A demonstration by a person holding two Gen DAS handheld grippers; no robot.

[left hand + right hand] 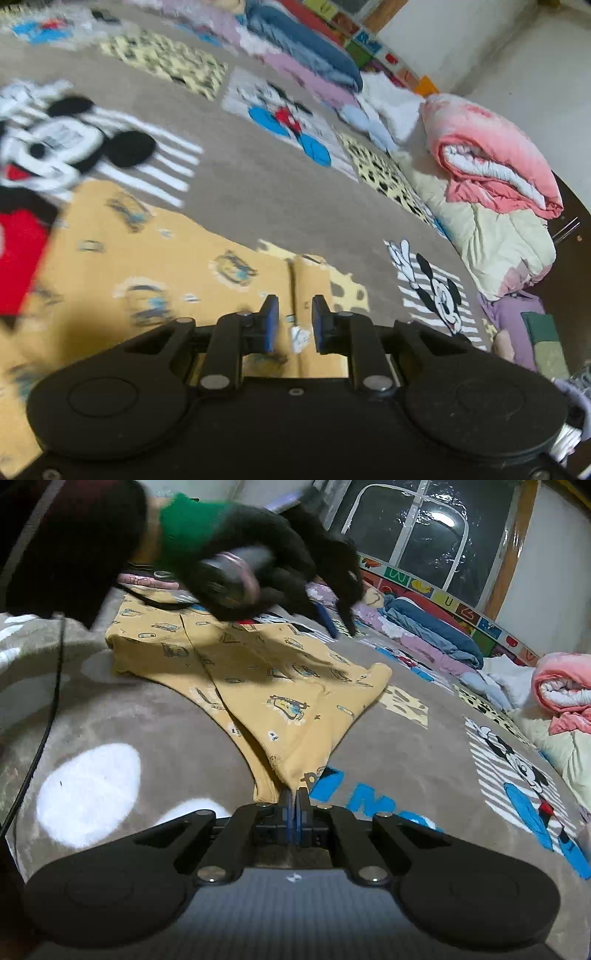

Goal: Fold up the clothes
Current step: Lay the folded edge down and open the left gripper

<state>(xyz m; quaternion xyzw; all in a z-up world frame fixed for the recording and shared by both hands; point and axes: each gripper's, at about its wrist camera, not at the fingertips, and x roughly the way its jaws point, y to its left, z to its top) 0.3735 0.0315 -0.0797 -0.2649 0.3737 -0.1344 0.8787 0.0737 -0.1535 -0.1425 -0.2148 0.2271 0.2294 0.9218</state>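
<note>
1. The right gripper [294, 805] is clenched tight on the near hem corner of a yellow printed garment [258, 686], with the cloth pinched between its blue pads where the fabric narrows to a point.

2. From that pinched corner the garment fans away across a grey-brown cartoon-mouse blanket [424, 746], lying mostly flat, with a seam running down its middle and its far edge folded into a thicker band.

3. The left gripper [293, 325] hangs above the same garment [166, 251] with its jaws released, a clear gap between the blue pads and nothing between them; only the cloth lying below shows through the gap.

4. In the right wrist view, the left gripper [334, 616] is blurred above the garment's far end, carried by a hand in a black glove with a green cuff [236, 554].

5. Beyond the garment, the blanket [258, 184] shows mouse figures, striped patches and spotted yellow squares.

6. At the blanket's far edge lie a rolled pink and white quilt [491, 155] on a cream quilt [491, 243], with blue bedding [299, 48] beside them.

7. A dark window [417, 535] stands behind the bedding.
</note>
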